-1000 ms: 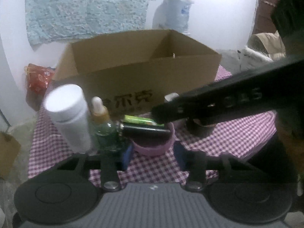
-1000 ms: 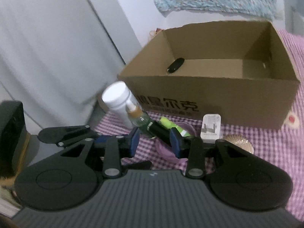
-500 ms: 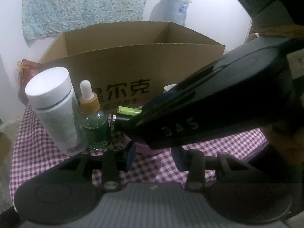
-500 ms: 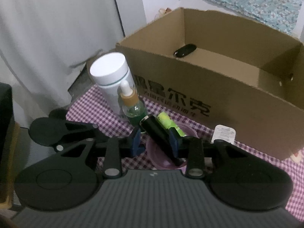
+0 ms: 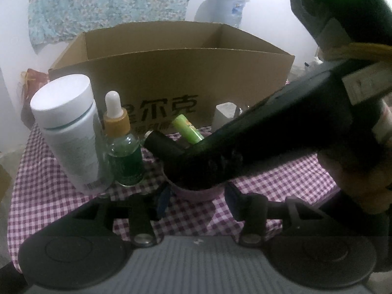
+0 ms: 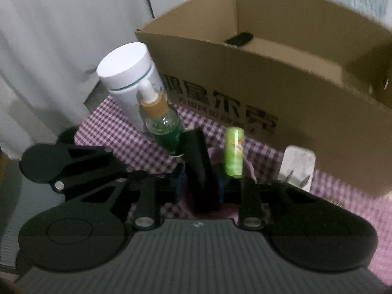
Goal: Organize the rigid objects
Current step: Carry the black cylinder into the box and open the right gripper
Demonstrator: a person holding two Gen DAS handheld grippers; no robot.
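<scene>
With one small dark item already in the cardboard box (image 6: pixel 306 56), the right tongs (image 6: pixel 197 178), just closing, clamp the black tube (image 6: pixel 196 152) in the pink bowl (image 5: pixel 196 192), the left tongs (image 5: pixel 196 197) apart and empty, while the bottles, green tube and charger remain on the bench

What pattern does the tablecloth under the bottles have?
The tablecloth has a purple-and-white check, clearest in the left wrist view.

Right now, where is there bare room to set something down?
Most of the cardboard box floor is bare, beside a small black item. The checkered cloth left of the white bottle is free. In front of the box is crowded.
</scene>
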